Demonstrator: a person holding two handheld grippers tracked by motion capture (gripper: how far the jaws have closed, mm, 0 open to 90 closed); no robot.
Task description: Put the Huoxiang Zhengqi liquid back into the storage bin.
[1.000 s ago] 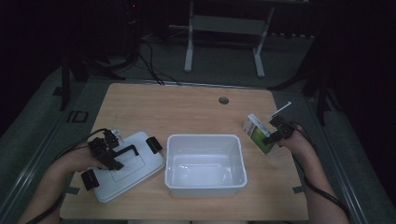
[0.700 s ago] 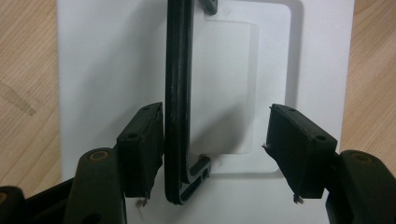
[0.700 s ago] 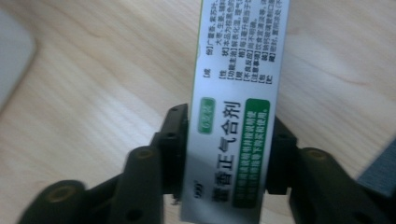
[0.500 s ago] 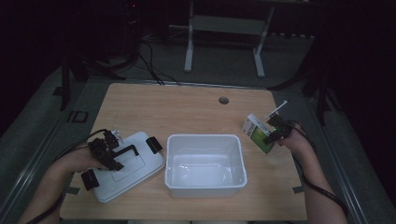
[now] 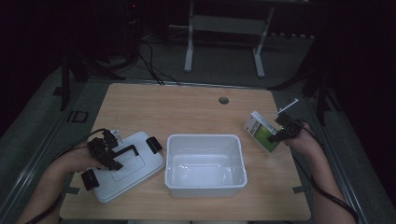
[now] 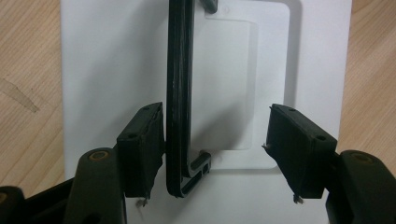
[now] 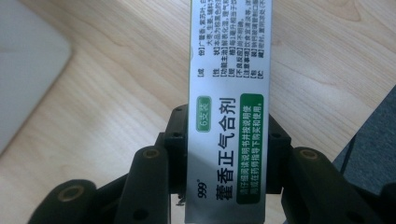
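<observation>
Black fingers (image 7: pixel 175 158) of the right gripper (image 5: pixel 280 132) are clenched on a white-and-green medicine box (image 5: pixel 262 132), gripping its two flat sides, with its printed face turned up to the right gripper view. The box's long axis runs away from the gripper; in the high view it points up and left, toward the counter's far side, and sits above the right edge of the counter (image 5: pixel 187 107). The left gripper (image 5: pixel 111 151) has its fingers (image 6: pixel 140 149) released and spread over a white lid (image 5: pixel 135 175). One finger touches the lid's black handle (image 6: pixel 180 93), which runs lengthwise between them; the other stands well apart from it. The lid lies flat at the counter's near left, just beside an open white bin (image 5: pixel 205 163) at the near middle. Light wood covers the counter, with a round grommet hole (image 5: pixel 223 100) near its far edge. Beyond it the room is dark, with grey floor, cables and a white frame stand (image 5: pixel 224 28). Compared with a second ago, the box has shifted slightly and the left gripper has stayed on the lid.
</observation>
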